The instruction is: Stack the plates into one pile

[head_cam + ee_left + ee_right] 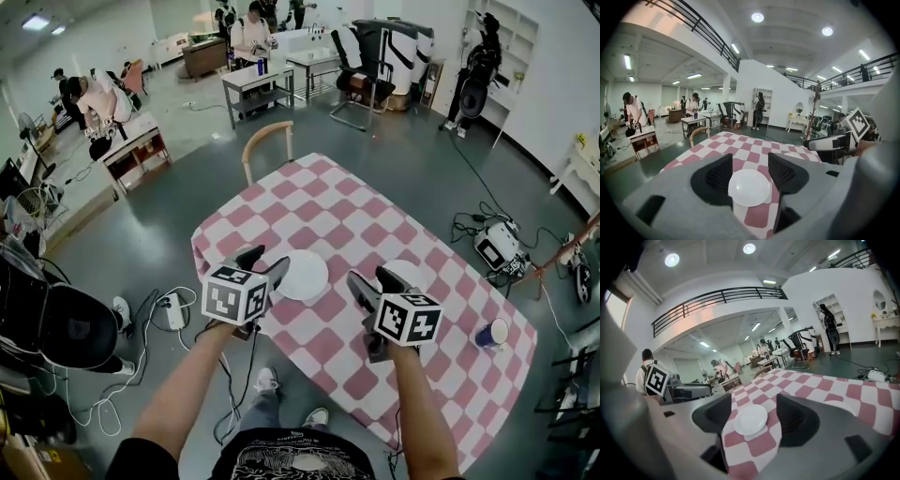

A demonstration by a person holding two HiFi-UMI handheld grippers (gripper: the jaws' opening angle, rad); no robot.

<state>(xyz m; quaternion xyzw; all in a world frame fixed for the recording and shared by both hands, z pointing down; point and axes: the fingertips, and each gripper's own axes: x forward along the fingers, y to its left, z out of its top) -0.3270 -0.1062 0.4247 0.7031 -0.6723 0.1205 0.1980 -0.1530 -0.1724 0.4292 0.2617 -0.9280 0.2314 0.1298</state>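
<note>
Left gripper view shows our left hand-held gripper [749,160] with its two dark grey jaws spread wide and nothing pinched between them. Through the gap we see a round white plate [749,187] lying flat on the table [740,145] beyond the pads, not touched by them.

Right gripper view shows the same for our right hand-held gripper [752,404]. Its jaws stand apart and empty, and the same round white plate shows between them from the other side, clear of both pads.

From the head view, we hold the two grippers side by side over the near half of the table, each with its black-and-white marker cube facing up. The round white plate sits between them, with the left gripper's tips near its left rim and the right gripper's tips just beside its right rim.

A second white plate [419,274] lies on the table just past the right gripper and is partly hidden by its jaw. The two plates are apart, not stacked.

The table is covered with a pink-and-white checked cloth. A blue cup [492,334] stands near its right edge, well apart from both plates. A wooden chair [267,141] with a curved back stands at the far end of the table. Around the table is a grey floor [159,244] with loose cables on it.
</note>
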